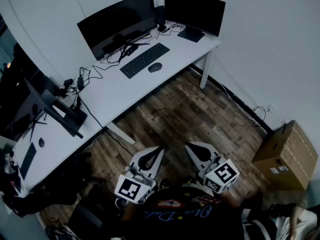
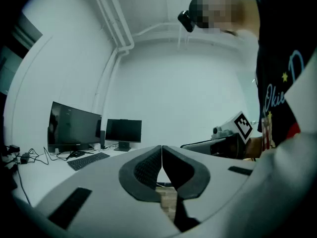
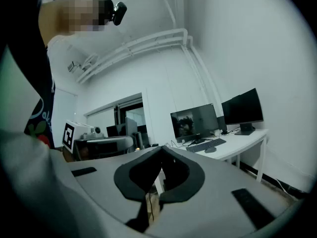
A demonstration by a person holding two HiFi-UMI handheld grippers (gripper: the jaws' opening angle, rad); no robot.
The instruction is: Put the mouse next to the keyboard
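Observation:
A dark mouse point(image 1: 155, 67) lies on the white desk point(image 1: 130, 86) just right of the black keyboard point(image 1: 145, 60), far from both grippers. From the right gripper view the mouse point(image 3: 211, 150) and keyboard point(image 3: 203, 145) look small and distant. The keyboard point(image 2: 88, 160) also shows in the left gripper view. My left gripper point(image 1: 159, 150) and right gripper point(image 1: 189, 148) are held close to my body over the wooden floor, both shut with jaw tips touching and nothing between them. The left gripper point(image 2: 161, 147) and right gripper point(image 3: 162, 148) point towards the desk.
Two black monitors point(image 1: 120, 21) point(image 1: 194, 10) stand at the desk's back, with loose cables point(image 1: 90, 74) to the left. A second desk with another monitor point(image 1: 42, 106) is at left. A cardboard box point(image 1: 287, 156) sits on the floor at right. Wooden floor point(image 1: 185, 116) lies between me and the desk.

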